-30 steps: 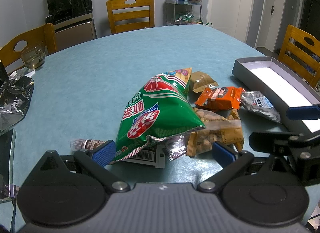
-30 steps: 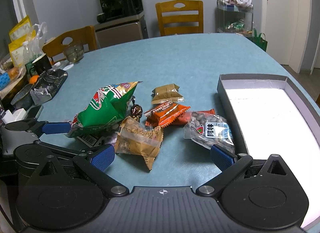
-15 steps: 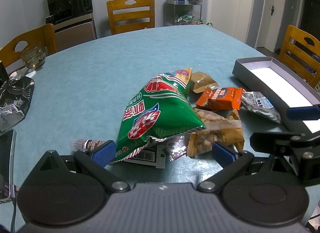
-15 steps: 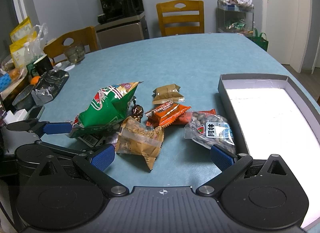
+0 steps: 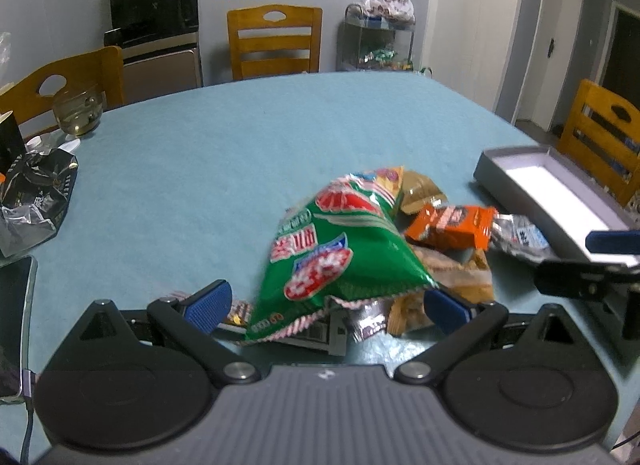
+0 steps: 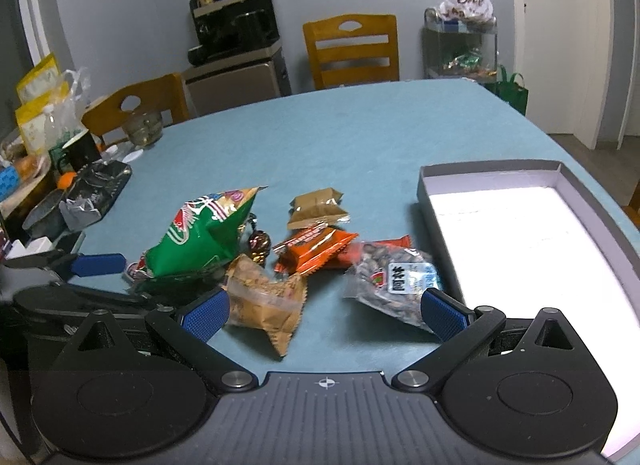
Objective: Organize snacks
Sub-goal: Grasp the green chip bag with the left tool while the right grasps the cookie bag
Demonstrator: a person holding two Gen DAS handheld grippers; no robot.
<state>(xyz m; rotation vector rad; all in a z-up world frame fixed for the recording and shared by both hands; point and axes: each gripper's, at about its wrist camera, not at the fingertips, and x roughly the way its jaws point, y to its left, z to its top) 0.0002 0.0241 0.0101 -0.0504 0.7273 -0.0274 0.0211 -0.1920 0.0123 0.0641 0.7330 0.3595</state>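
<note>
We hold our left tool (image 5: 326, 307) low over the blue tabletop (image 5: 208, 169), and its two blue fingers (image 5: 208, 305) stand wide apart with nothing gripped. The big green chip bag (image 5: 340, 253) sits right between them, with its bottom edge close to the tool. Since a moment ago this tool has come nearer to the green chip bag, and the bag looks bigger and a bit blurry now.

Our right tool (image 6: 326, 311) is open too, and it holds nothing. The tan snack pack (image 6: 266, 303) lies just by its left finger. The clear bag of nuts (image 6: 394, 285) touches its right finger. This tool has hardly moved.

Other snacks lie in a heap next to the green chip bag (image 6: 204, 233). The orange pack (image 6: 316, 249) is to its right, and the brown pack (image 6: 318, 207) is behind the orange one. A small dark candy (image 6: 259, 245) peeks out beside the green bag. Some flat packs are tucked under the green bag, so they are half hidden.

The gray box (image 6: 436, 201) with the white inside sits right of the heap, and it has no snacks in it. Wooden chairs (image 6: 352, 49) stand behind the tabletop.
</note>
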